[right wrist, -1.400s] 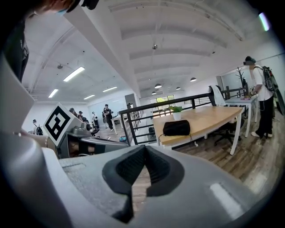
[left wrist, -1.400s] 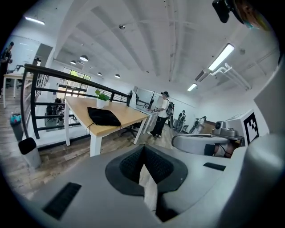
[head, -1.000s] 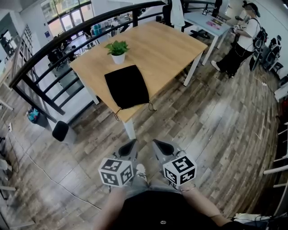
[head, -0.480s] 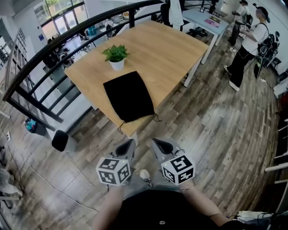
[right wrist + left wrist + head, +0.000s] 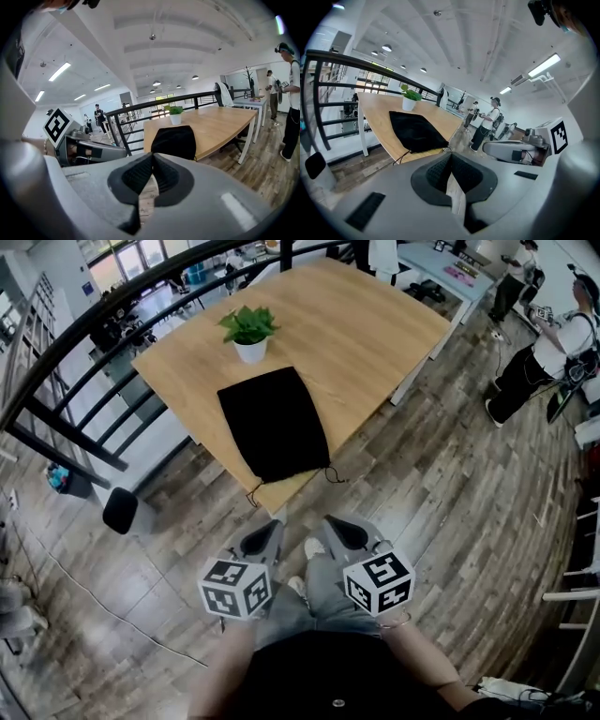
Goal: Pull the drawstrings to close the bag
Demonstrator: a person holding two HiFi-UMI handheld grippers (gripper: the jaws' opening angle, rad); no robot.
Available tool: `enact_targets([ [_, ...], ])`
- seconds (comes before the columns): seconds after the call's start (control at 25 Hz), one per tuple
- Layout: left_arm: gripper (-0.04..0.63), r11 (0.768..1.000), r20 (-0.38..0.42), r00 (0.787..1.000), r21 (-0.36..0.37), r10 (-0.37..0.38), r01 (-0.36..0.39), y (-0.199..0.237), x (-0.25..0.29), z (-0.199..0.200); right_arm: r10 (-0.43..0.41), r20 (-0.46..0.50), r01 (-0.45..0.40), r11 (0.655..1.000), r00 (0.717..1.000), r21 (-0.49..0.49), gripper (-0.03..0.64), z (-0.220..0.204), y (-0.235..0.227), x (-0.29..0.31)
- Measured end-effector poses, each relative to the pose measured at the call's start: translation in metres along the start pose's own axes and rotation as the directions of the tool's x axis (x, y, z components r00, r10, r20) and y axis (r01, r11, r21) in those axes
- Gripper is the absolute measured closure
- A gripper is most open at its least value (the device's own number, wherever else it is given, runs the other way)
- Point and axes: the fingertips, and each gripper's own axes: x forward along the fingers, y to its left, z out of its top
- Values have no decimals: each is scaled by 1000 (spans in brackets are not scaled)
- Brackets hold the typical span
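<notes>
Since the earlier frame the head view has closed in on the tabletop (image 5: 375, 324): the black drawstring bag (image 5: 275, 423) sits lower and nearer in view, and the bystander (image 5: 548, 352) at the right has shifted further along the floor.

Position of the task item: the bag lies flat on the tabletop, just in front of the potted plant (image 5: 249, 332), with its mouth at the near edge. The left cord (image 5: 253, 495) and the right cord (image 5: 330, 474) dangle loose over that edge, one at each corner of the mouth.

Grippers: the left gripper (image 5: 265, 538) and the right gripper (image 5: 339, 531) are held low at the person's waist, side by side, well apart from the bag. On each, the fingers (image 5: 464, 173) (image 5: 136, 174) are pressed together with nothing between them.

Assessment: this is the approach step; no cord has been taken. The next move calls for both grippers to reach forward, spread their fingers, and each pinch the cord on its own side before drawing outward.
</notes>
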Motion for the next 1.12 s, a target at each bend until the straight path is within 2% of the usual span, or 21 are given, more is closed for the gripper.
enact_targets([
  [0.28, 580, 999, -21, 999, -36, 28, -29, 21, 20, 0, 24, -60, -25, 1000, 998, -7, 618, -4, -27, 28],
  [0.52, 580, 993, -71, 990, 1, 118, -118, 49, 45, 0, 70, -112, -74, 997, 991, -35, 618, -6, -52, 57],
  [0.68, 580, 987, -95, 982, 34, 161, -159, 66, 59, 3, 53, -131, -56, 998, 990, -20, 618, -6, -79, 75],
  [0.92, 578, 972, -135, 964, 68, 230, -223, 90, 73, 2, 61, -208, -68, 997, 976, -28, 617, -20, -106, 97],
  [1.12, 568, 965, -169, 950, 59, 263, -257, 111, 86, 1, 38, -237, -50, 998, 971, -46, 617, -24, -132, 116],
])
